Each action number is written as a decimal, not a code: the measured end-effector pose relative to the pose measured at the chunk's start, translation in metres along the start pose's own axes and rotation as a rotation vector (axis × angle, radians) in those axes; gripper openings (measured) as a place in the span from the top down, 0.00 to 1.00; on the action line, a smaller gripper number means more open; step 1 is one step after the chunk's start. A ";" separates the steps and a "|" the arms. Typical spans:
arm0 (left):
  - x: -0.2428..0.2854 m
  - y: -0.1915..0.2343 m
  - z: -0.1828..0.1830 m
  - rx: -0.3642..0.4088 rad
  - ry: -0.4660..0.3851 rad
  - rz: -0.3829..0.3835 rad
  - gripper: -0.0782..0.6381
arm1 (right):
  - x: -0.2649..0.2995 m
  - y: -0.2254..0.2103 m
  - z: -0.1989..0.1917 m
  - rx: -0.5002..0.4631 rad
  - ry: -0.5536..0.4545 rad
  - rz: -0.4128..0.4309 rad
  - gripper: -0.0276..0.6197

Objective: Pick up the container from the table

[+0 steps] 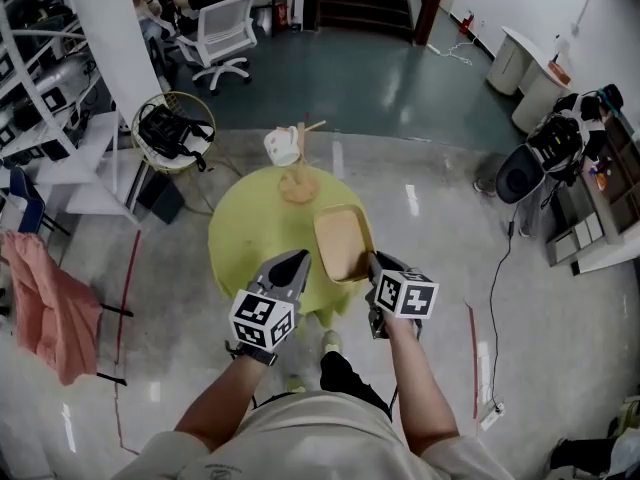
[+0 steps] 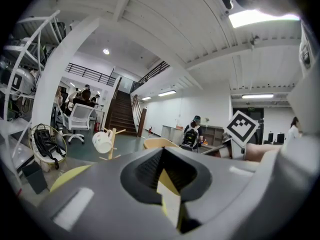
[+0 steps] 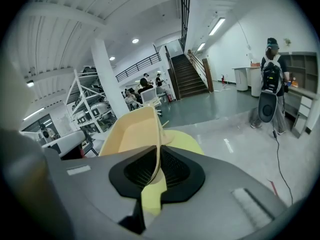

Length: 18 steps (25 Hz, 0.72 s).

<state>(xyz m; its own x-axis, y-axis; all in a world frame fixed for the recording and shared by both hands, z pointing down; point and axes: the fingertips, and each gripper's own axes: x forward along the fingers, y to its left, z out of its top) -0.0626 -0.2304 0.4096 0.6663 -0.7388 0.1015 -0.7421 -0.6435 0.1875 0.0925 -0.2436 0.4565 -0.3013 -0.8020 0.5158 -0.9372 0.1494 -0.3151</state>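
The right tool is clamped on the near right wall of the tan container. In the right gripper view the thin wall of the container runs straight down between the two jaws, which press on it from either side. From the head view the container sits over the near right part of the round yellow-green surface, with its near end overhanging the edge and its open inside facing up toward the camera. It looks tilted and raised, though I cannot tell whether its far end touches the surface. The left tool hangs over the near left part of the surface, just beside the container and not touching it. Its jaws are pressed together with nothing between them, and only a sliver of the yellow surface shows through the slit in the left gripper view. At the far edge of the surface stands a small wooden rack with a white mug hanging on it, well apart from both tools. On the floor beyond the surface's left side sits a round wire basket holding a black bag. A white office chair stands farther back. In the right gripper view a person with a backpack stands at the right near some shelves.
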 end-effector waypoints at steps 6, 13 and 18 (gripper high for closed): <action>-0.014 -0.004 0.008 0.009 -0.019 0.011 0.88 | -0.015 0.013 0.005 -0.019 -0.017 0.012 0.90; -0.022 -0.010 0.012 0.018 -0.034 0.015 0.88 | -0.020 0.020 0.001 -0.030 -0.015 0.025 0.90; -0.024 -0.013 0.012 0.019 -0.040 0.018 0.88 | -0.024 0.020 -0.001 -0.031 -0.019 0.025 0.90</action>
<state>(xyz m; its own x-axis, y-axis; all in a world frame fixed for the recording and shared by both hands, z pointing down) -0.0701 -0.2068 0.3932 0.6497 -0.7573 0.0658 -0.7554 -0.6335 0.1672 0.0806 -0.2210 0.4386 -0.3216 -0.8087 0.4924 -0.9345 0.1874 -0.3027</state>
